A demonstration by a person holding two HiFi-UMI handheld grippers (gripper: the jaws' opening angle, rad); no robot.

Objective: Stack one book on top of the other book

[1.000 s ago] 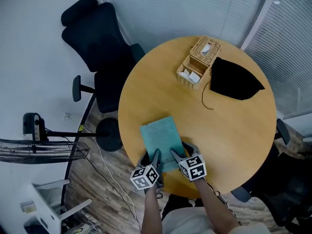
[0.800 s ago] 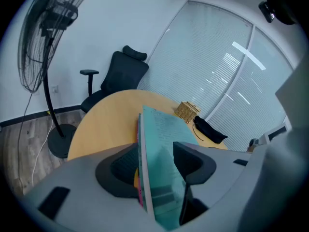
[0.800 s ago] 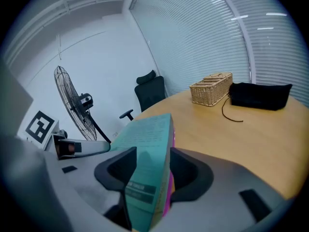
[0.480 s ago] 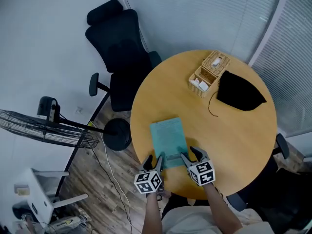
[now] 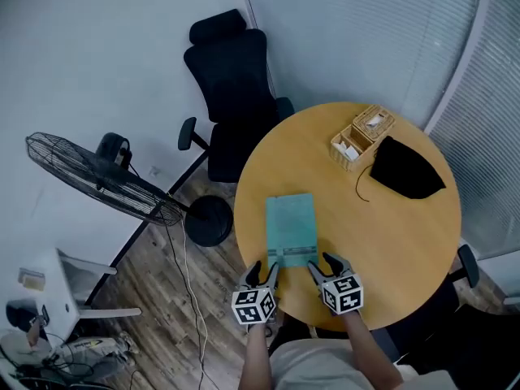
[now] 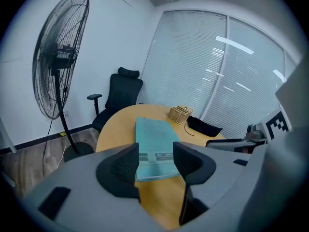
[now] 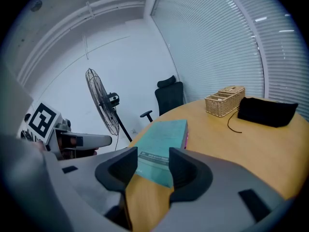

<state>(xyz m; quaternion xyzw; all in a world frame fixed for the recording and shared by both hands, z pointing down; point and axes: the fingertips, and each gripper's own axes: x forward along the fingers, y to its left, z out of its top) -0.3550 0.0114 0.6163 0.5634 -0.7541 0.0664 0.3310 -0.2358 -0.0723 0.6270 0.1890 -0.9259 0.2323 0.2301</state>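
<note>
A teal book lies flat on the round wooden table, near its front edge. In the right gripper view the teal book rests on a second book, of which only a pink edge shows. My left gripper hangs open just short of the book's near left corner. My right gripper hangs by the near right corner; its jaws have just closed a little but stand open. Nothing is between either pair of jaws. Each gripper view shows the book ahead, beyond the fingertips.
A wicker basket and a black pouch with a cord sit at the table's far right. A black office chair stands behind the table. A floor fan stands on the wood floor to the left.
Both grippers have drawn back from the book's near corners and risen. Their fingers no longer overlap the teal cover. The book has stayed in place on the table.
</note>
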